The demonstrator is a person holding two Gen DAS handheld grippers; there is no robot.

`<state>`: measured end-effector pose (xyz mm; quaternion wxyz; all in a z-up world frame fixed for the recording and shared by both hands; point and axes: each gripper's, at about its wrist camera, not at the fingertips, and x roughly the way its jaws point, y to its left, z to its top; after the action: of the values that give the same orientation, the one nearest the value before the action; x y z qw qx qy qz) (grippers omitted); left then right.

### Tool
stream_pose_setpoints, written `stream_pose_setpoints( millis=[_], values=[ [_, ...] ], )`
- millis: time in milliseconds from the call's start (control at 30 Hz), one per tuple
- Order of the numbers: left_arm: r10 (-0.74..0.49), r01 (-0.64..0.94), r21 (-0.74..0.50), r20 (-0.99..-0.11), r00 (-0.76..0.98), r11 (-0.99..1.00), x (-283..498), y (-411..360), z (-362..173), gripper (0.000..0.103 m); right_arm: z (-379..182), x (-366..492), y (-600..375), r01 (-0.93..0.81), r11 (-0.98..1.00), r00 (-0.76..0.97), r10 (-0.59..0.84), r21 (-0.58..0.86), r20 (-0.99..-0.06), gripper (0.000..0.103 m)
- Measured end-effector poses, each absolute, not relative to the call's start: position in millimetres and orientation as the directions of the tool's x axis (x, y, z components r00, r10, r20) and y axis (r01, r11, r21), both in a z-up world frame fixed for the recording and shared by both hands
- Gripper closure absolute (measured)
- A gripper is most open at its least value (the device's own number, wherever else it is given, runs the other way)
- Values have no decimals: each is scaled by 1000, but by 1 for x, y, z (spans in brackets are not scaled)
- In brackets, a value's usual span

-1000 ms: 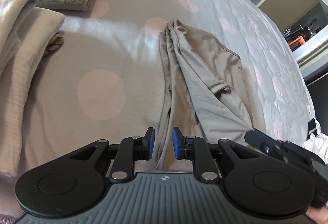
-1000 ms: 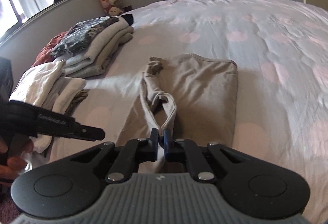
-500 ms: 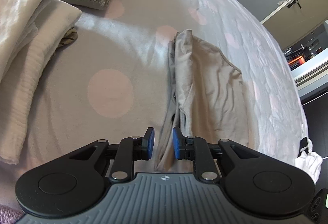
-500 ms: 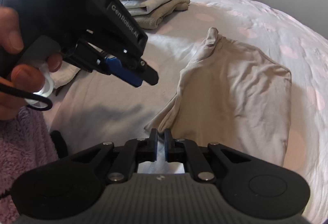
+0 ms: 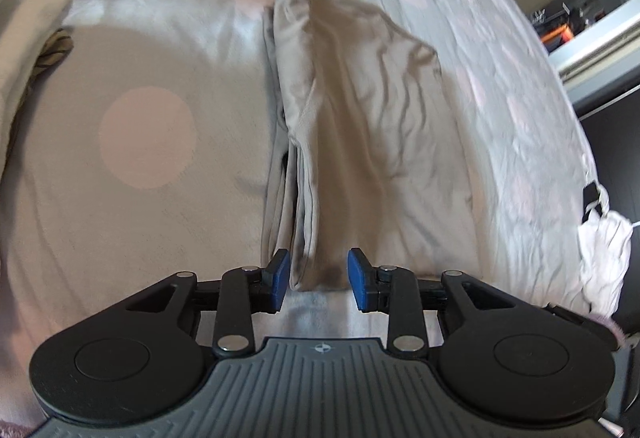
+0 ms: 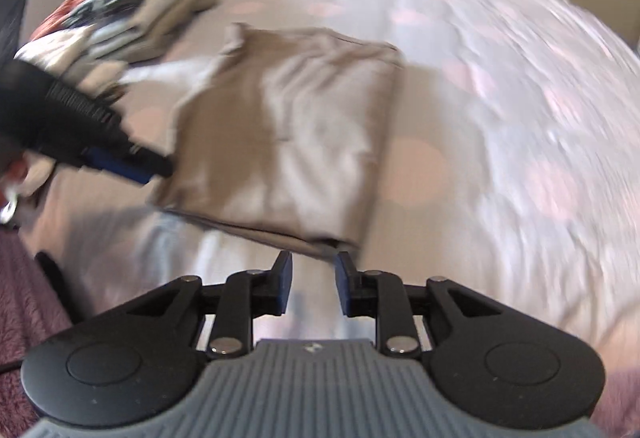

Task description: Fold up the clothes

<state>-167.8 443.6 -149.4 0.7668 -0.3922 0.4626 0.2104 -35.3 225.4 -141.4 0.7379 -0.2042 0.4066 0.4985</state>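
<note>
left gripper (image 5: 319, 276): jaws opening, just dropped the beige garment (image 5: 360, 109)
right gripper (image 6: 310, 280): opening too, cloth released
fold: laid down, looks finished

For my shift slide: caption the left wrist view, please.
Left gripper opening over the near edge of a folded beige garment lying flat on the dotted bedspread.

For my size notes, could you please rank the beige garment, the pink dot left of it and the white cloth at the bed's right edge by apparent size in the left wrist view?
1. Beige garment, largest by far.
2. Pink dot.
3. White cloth, similar to the dot and partly hidden, so this order is unsure.
</note>
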Motion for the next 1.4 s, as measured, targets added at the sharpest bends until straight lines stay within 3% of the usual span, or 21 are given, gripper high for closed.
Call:
stream_pose_setpoints(
  millis=[200, 300, 400, 600, 667, 933, 1133, 1267, 1400],
  values=[
    [-63, -694, -399, -888, 456, 599, -163, 444, -162, 76, -151, -25, 225, -874, 461, 162, 578, 156, -800, 76],
    [-65, -673, -397, -885, 462, 623, -158, 439, -162, 95, -154, -23, 226, -863, 480, 172, 571, 156, -802, 76],
    [-42, -653, -402, -869, 494, 642, -159, 434, -154, 98, -156, -19, 228, -854, 491, 167, 571, 172, -804, 76],
    [0, -704, -411, -864, 504, 579, -175, 442, -148, 99, -165, -5, 237, -820, 541, 166, 540, 189, -825, 79],
    [-4, -720, -406, -873, 488, 563, -176, 445, -151, 99, -165, -5, 236, -814, 554, 182, 529, 176, -829, 101],
    [-36, -761, -344, -920, 390, 549, -166, 448, -169, 99, -171, -2, 236, -804, 577, 190, 478, 144, -857, 102],
    [-26, -782, -293, -942, 335, 550, -169, 441, -167, 90, -173, -1, 232, -798, 580, 157, 459, 162, -874, 103],
    [59, -812, -244, -945, 322, 529, -179, 436, -153, 89, -168, -2, 222, -787, 588, 147, 473, 187, -869, 100],
    [174, -809, -278, -892, 418, 518, -193, 431, -131, 86, -152, -9, 206, -796, 555, 176, 595, 242, -784, 97]
  ],
)
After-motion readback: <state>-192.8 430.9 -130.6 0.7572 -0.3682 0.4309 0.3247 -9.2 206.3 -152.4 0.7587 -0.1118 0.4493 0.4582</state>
